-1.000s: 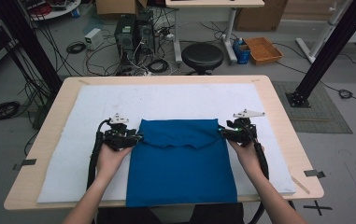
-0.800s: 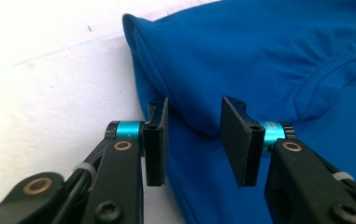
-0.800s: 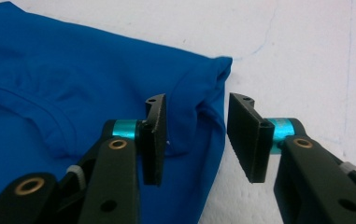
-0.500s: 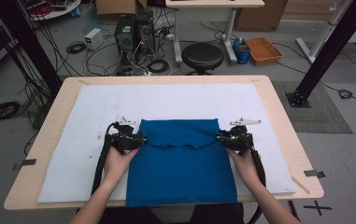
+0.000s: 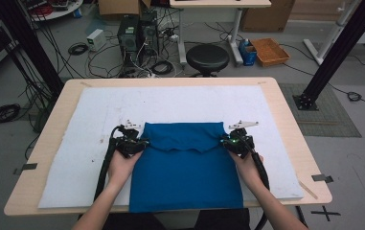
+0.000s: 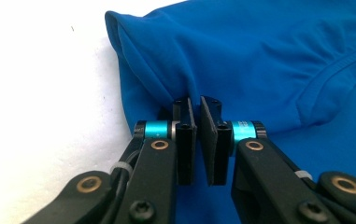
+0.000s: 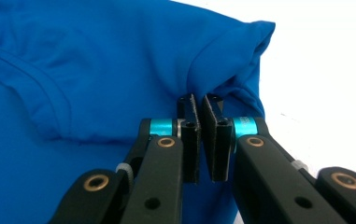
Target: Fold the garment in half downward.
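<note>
A: The blue shirt (image 5: 186,167) is seen on the white mat (image 5: 74,143) of the table (image 5: 285,120), its top part folded toward the person, its lower hem hanging over the near edge. What could go wrong here?

B: Only a thin pinch of cloth is held by each gripper. The left gripper (image 6: 198,105) is nearly closed on the left end of the fold, the right gripper (image 7: 200,103) likewise on the right end. If 1 side were pulled harder, the fabric could slip free and the fold could fall crooked.

A: Anything else?

B: If the 2 ends were released at uneven heights, the fold line could end up slanted.

A: What is offered by the gripper views that the high view lacks?

B: The pinch itself and the puckers around the jaws are shown. From above, the whole outline and both hands (image 5: 122,163) are shown instead.
</note>
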Motion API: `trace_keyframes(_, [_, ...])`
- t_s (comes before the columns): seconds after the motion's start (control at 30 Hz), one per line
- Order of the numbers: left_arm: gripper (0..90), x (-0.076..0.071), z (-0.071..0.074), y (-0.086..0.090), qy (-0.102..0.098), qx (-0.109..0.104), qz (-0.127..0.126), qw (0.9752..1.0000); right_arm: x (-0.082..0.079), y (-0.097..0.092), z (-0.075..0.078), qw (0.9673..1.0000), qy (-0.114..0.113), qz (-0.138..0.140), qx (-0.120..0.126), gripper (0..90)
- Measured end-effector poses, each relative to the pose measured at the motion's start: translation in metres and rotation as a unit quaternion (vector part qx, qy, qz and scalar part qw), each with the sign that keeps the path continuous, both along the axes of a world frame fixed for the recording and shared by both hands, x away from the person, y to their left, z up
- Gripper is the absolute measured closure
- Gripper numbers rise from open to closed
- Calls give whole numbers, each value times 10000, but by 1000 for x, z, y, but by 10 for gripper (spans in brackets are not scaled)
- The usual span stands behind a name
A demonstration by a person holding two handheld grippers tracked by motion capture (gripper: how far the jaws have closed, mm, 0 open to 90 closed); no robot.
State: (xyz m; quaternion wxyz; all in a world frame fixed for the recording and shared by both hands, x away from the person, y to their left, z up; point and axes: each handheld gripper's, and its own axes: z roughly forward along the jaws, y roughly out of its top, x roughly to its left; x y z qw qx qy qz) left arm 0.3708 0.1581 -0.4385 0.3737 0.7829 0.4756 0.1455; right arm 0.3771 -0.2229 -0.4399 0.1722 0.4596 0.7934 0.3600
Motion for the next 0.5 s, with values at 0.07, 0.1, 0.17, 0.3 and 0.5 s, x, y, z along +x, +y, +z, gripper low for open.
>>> trace_keyframes(0.07, [847,-1,2,2,-44,-43,-9,10000,-1,-1,3,10000,-51,22,35,865])
trace_keyframes(0.1, [847,-1,3,2,-63,-63,-4,10000,-2,-1,5,9999,-87,38,74,864])
trace_keyframes(0.17, [848,-3,7,4,-76,-127,-18,9999,-4,-3,10,9998,-110,37,145,865])
trace_keyframes(0.3, [847,-6,14,5,-118,-196,-64,9997,-8,-6,16,9996,-159,72,235,866])
trace_keyframes(0.5, [847,-24,29,8,-119,-297,-292,9991,-24,-14,28,9989,-196,232,363,870])
